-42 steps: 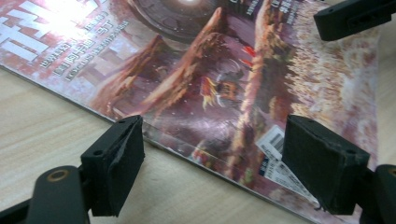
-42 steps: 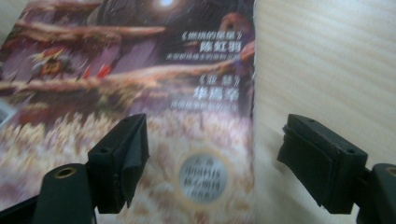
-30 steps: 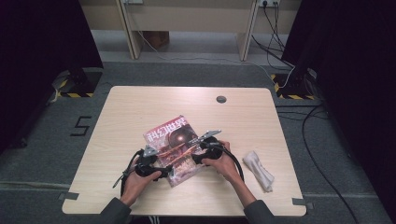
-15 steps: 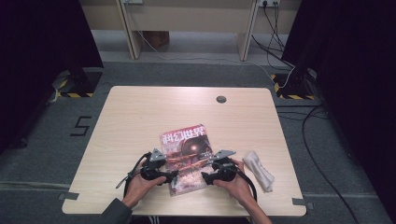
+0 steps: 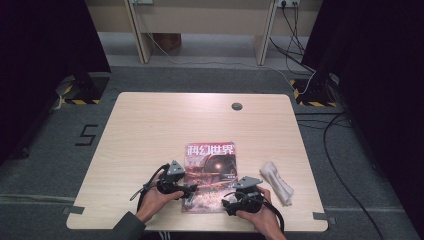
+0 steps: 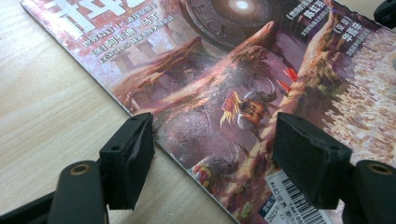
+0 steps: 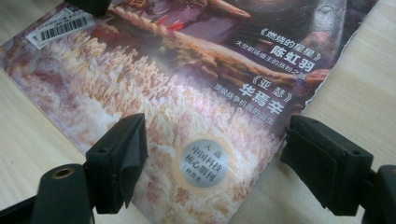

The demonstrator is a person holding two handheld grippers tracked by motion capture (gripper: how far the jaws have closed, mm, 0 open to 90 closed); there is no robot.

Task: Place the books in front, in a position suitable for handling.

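A: While the magazine (image 5: pixel 209 172) lies flat on the table (image 5: pixel 150 130), near its front edge and square to it, what do the grippers show, left to right?

B: Left gripper (image 5: pixel 189 191) sits at the magazine's left edge near the lower corner. Its jaws have just been closing but stand apart; in the left gripper view the pads (image 6: pixel 133 156) straddle the spine edge with nothing pinched. Right gripper (image 5: pixel 231 201) is over the lower right corner, jaws also apart, cover showing between them. A white cloth (image 5: pixel 276 181) lies to the right, apart from the magazine.

A: Step in hand, as you read it?

B: Likely squaring or taking hold of the magazine by its near corners. To do it well: bring one pad under the edge and the other on top, not both pressing down on the cover. Close slowly, grip shallow, keep both sides level so the pages don't buckle or fan. Keep the right hand off the cloth.
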